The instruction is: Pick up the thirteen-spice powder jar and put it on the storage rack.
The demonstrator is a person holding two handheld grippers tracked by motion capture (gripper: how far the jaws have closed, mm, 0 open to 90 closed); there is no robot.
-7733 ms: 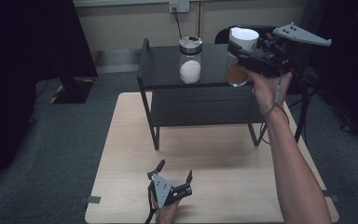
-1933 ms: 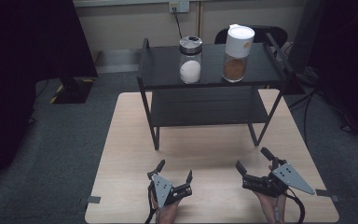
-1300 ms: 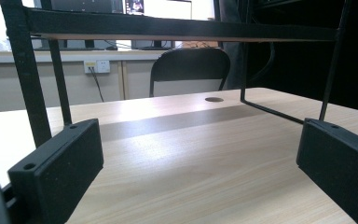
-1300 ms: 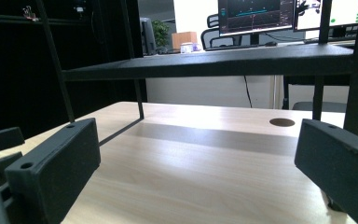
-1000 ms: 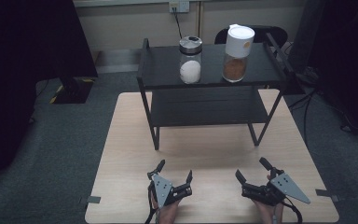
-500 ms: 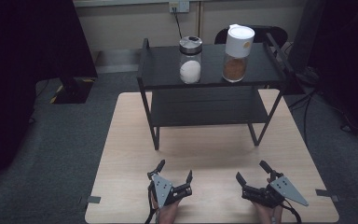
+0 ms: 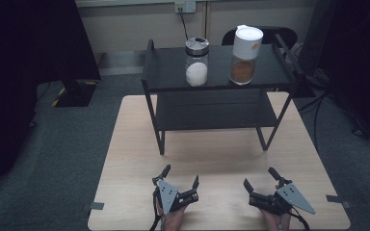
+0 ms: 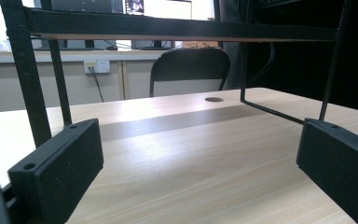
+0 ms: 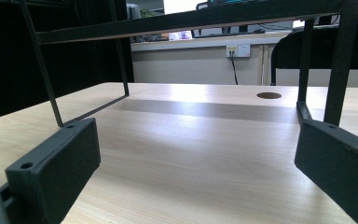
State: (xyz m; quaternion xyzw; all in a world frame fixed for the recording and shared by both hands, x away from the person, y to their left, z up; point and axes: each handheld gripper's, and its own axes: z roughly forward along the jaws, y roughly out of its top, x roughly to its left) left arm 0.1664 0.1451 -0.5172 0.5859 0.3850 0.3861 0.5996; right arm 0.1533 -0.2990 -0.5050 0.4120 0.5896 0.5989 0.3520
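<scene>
A light wooden table [image 7: 212,159] is seen from above, and a black two-tier rack [image 7: 217,77] is set on its far half. On the rack's top shelf two jars are placed side by side, near each other but not touching: a glass jar with a metal lid and white contents [image 7: 196,69] to the left, and a taller jar with a white lid and brown contents [image 7: 245,56] to the right. Both are upright.

At the near edge of the table the left gripper [image 7: 179,181] and the right gripper [image 7: 261,182] are rested low, well apart from the rack. The jaws of each are spread wide and nothing is held between them; in both gripper views only bare tabletop and the rack's legs are seen past the jaws.

The work is judged to be at a resting point, with both jars shelved and neither tool engaged. If a jar is to be handled next, a long reach up and forward is called for, with the jaws closed around the jar's body below the lid.
</scene>
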